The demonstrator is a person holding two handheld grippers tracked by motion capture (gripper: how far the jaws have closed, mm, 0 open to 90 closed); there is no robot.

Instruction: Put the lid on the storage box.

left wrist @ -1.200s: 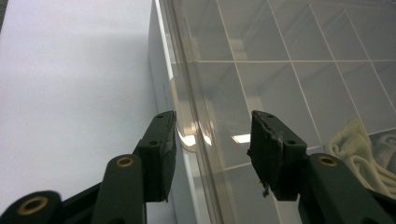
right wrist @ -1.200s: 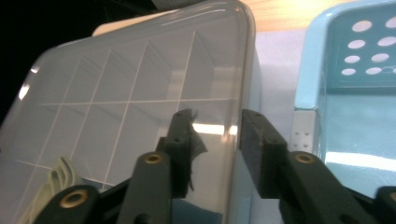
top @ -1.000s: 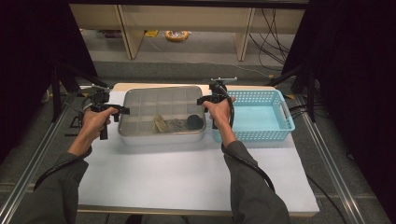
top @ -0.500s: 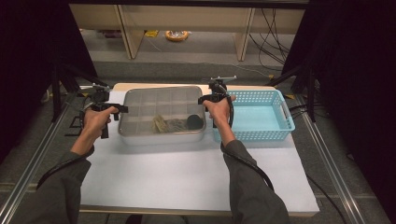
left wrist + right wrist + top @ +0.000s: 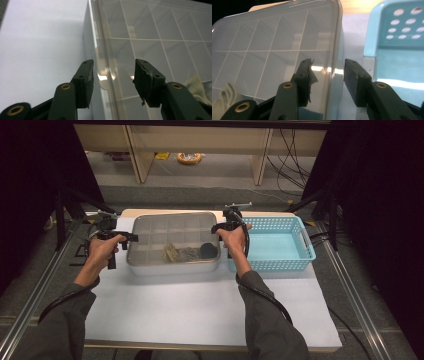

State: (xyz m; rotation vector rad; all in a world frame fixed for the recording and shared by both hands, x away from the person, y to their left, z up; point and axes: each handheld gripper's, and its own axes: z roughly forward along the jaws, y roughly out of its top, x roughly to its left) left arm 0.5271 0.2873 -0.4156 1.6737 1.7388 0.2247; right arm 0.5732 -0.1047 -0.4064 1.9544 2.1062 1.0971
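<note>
A clear lidded box (image 5: 172,227) with a grid pattern on its lid sits at the back of the white table (image 5: 190,305). Inside lie a crumpled pale cloth (image 5: 177,253) and a dark round thing (image 5: 208,250). My left gripper (image 5: 131,238) is at the box's left edge. In the left gripper view the gripper (image 5: 113,75) straddles the lid's rim (image 5: 100,75) with gaps on both sides. My right gripper (image 5: 216,227) is at the box's right edge, straddling the rim (image 5: 337,72) in the right gripper view (image 5: 327,75). Both pairs of jaws have just been opening and stand open around the rim.
A light blue perforated basket (image 5: 272,245) stands right beside the box, close to my right gripper, its wall (image 5: 397,50) just past the outer jaw. Bare white table lies in front of the box. Black frame rails run along both sides of the table.
</note>
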